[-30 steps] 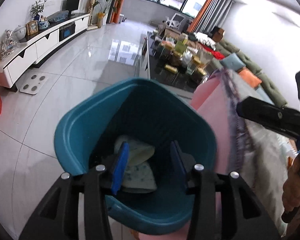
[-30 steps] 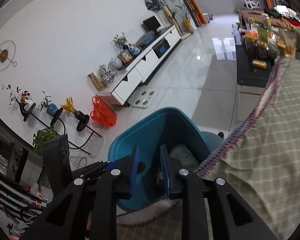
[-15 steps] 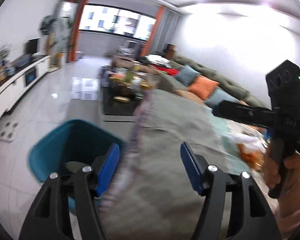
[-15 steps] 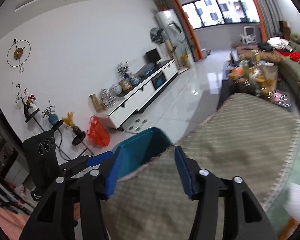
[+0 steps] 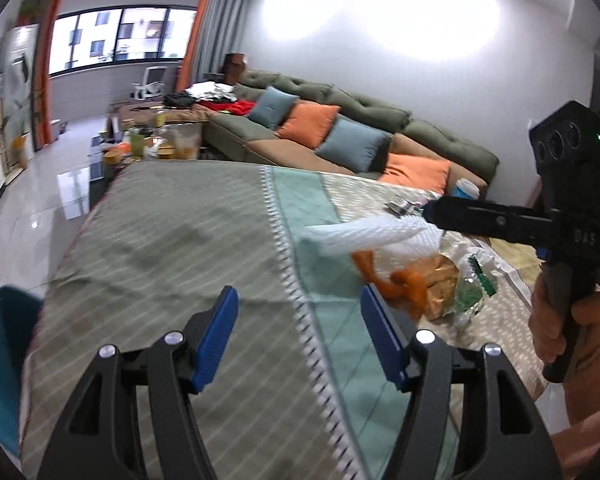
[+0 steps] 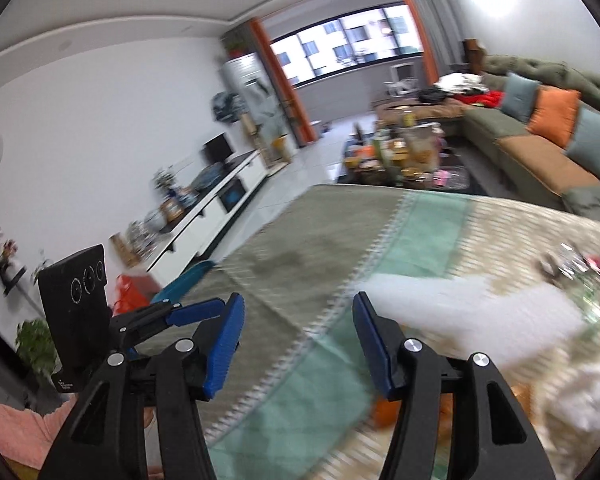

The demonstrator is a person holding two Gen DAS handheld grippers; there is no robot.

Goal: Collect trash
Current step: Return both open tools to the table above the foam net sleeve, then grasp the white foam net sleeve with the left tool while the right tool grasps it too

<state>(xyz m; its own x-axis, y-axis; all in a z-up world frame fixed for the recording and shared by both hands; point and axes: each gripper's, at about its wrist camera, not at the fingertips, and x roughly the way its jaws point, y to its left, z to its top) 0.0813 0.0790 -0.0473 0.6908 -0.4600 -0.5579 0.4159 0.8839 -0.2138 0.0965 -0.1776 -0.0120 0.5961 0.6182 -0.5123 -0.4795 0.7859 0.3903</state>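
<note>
Diagonally across tablecloth (image 5: 172,248), white foam net (image 5: 364,234)

Bright wall glare, fisheye-warped edges, right view motion-blurred.

Left gripper (image 5: 296,320) open, empty, over striped grey-green tablecloth (image 5: 172,248). White foam net sleeve (image 5: 364,234), orange peels (image 5: 404,284), crumpled wrappers (image 5: 468,284) ahead right. Teal plastic bin (image 5: 0,344) lower left.

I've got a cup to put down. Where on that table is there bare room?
The grey-striped end of the tablecloth, from the bin side to the white stitched seam, is bare. Past the seam it is crowded: white foam netting, orange peels, wrappers.
</note>
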